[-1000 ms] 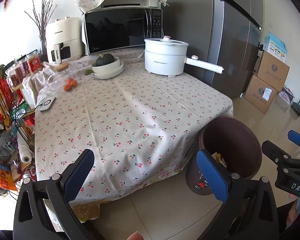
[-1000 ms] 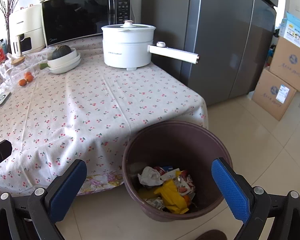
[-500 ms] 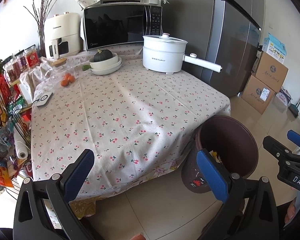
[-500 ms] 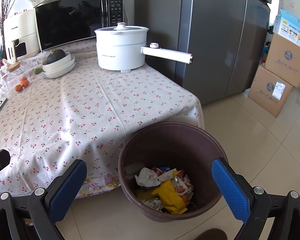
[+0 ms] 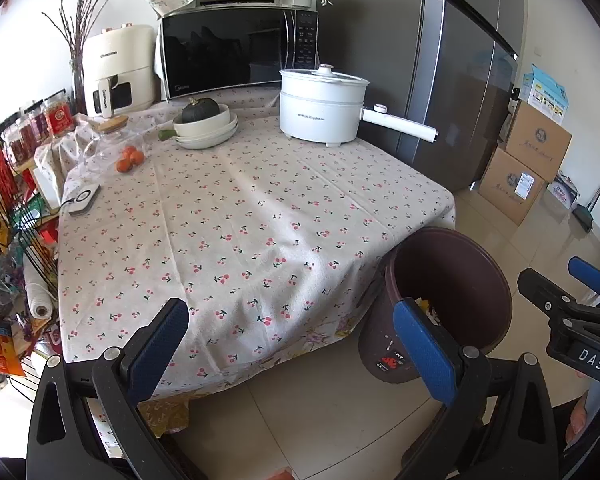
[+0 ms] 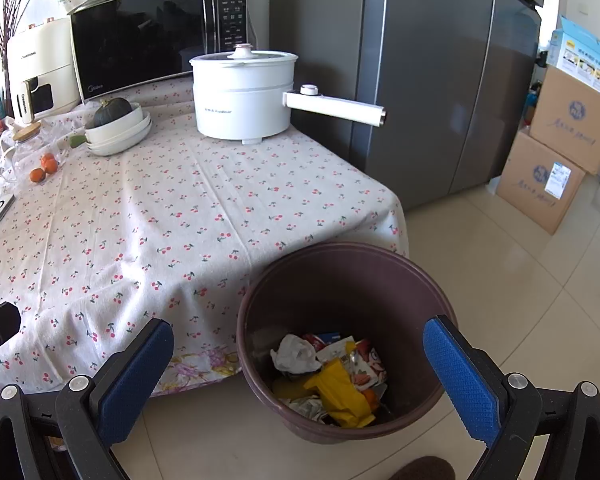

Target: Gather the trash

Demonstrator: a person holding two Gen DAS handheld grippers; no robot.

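Two blue-padded fingers of the left gripper [image 5: 290,342] stand wide apart and empty in the left wrist view, above the floor at the near edge of the tabletop [image 5: 236,216]. A brown bin [image 5: 448,300] stands on the floor by the tabletop corner. In the right wrist view, the right gripper [image 6: 298,380] is also spread wide and empty, just above the bin [image 6: 340,276], where crumpled trash [image 6: 332,376] lies at the bottom.
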